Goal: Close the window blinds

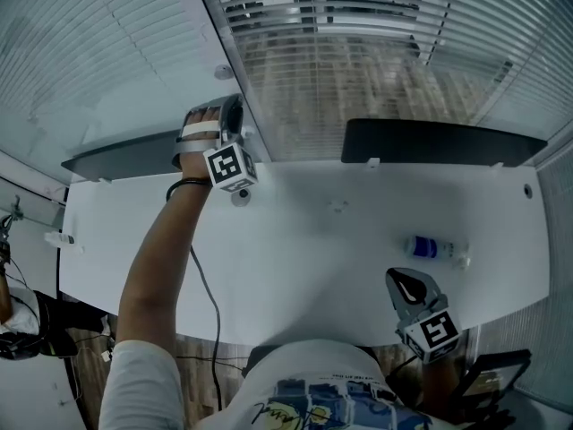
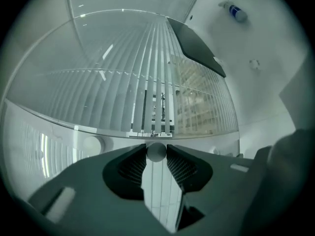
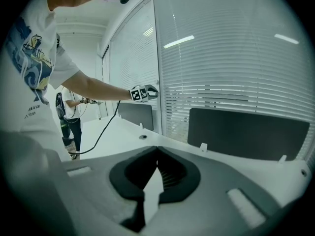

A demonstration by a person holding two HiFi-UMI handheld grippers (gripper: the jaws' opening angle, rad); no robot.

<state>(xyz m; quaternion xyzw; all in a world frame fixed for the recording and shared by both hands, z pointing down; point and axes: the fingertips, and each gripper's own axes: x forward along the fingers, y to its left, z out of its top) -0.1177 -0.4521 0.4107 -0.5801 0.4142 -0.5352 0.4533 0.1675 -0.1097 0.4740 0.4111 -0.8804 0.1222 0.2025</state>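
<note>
The window blinds (image 1: 340, 25) hang behind the white desk, their slats tilted partly open so the outside shows through. My left gripper (image 1: 231, 107) reaches up to the window frame between two panes. In the left gripper view its tips (image 2: 156, 152) close on a small round rod, the blind wand (image 2: 156, 151), seen end-on and touching both pads. The slats (image 2: 147, 77) fill that view beyond. My right gripper (image 1: 403, 283) rests low over the desk's near right edge, its jaws (image 3: 156, 150) shut with nothing between them. From the right gripper view the left gripper (image 3: 149, 92) shows at the blinds (image 3: 236, 68).
A white desk (image 1: 313, 249) runs under the window, with dark divider panels (image 1: 439, 141) along its back edge. A plastic bottle (image 1: 431, 247) lies on the desk near my right gripper. A black cable (image 1: 211, 303) trails off the left side. Another person (image 3: 69, 107) stands far off.
</note>
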